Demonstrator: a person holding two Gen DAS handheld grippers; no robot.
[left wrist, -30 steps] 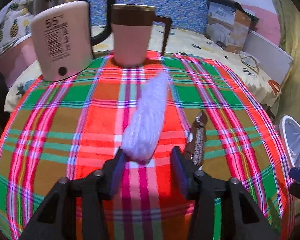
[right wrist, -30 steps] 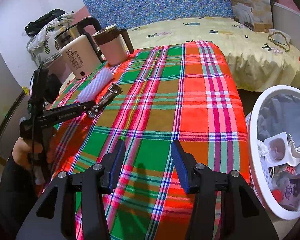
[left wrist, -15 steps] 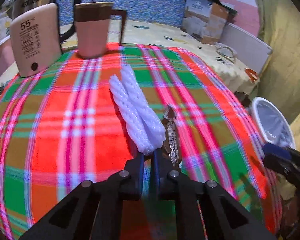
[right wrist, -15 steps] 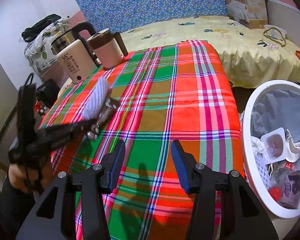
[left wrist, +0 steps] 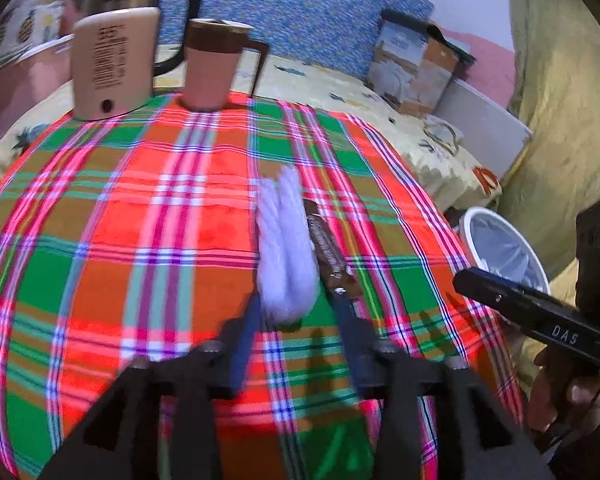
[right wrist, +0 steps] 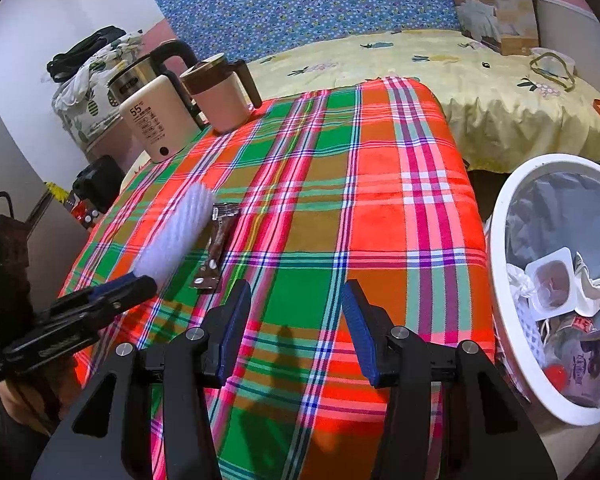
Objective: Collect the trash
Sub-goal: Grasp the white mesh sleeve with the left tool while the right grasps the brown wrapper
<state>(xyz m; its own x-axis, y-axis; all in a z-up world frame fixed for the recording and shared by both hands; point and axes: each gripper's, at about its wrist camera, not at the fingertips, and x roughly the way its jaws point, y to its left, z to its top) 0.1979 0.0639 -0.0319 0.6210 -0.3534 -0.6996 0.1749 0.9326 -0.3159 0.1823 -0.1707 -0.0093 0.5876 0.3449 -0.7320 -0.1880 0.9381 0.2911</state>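
A white foam net sleeve [left wrist: 286,248] lies on the plaid tablecloth [left wrist: 140,220], and a brown snack wrapper [left wrist: 328,248] lies close along its right side. My left gripper [left wrist: 298,320] has its jaws opening. The sleeve's near end sits between the fingers and the pads are not pressing on it. From the right wrist view the sleeve [right wrist: 176,236] and wrapper [right wrist: 218,244] lie at the left, with the left gripper [right wrist: 136,286] at the sleeve's near end. My right gripper [right wrist: 296,308] hangs open and empty over the cloth. A white bin [right wrist: 496,240] holding trash stands by the table's right side.
A cream kettle [left wrist: 112,60] and a pink mug with a brown lid [left wrist: 212,68] stand at the table's far edge. A bed with a yellow sheet [right wrist: 440,64] and a cardboard box [left wrist: 416,68] lie beyond. A hand holds the right gripper [left wrist: 500,292] at the right.
The left gripper closed on the foam sleeve's near end, moved it right beside the brown wrapper, and has now parted its jaws. The right gripper has stayed still.
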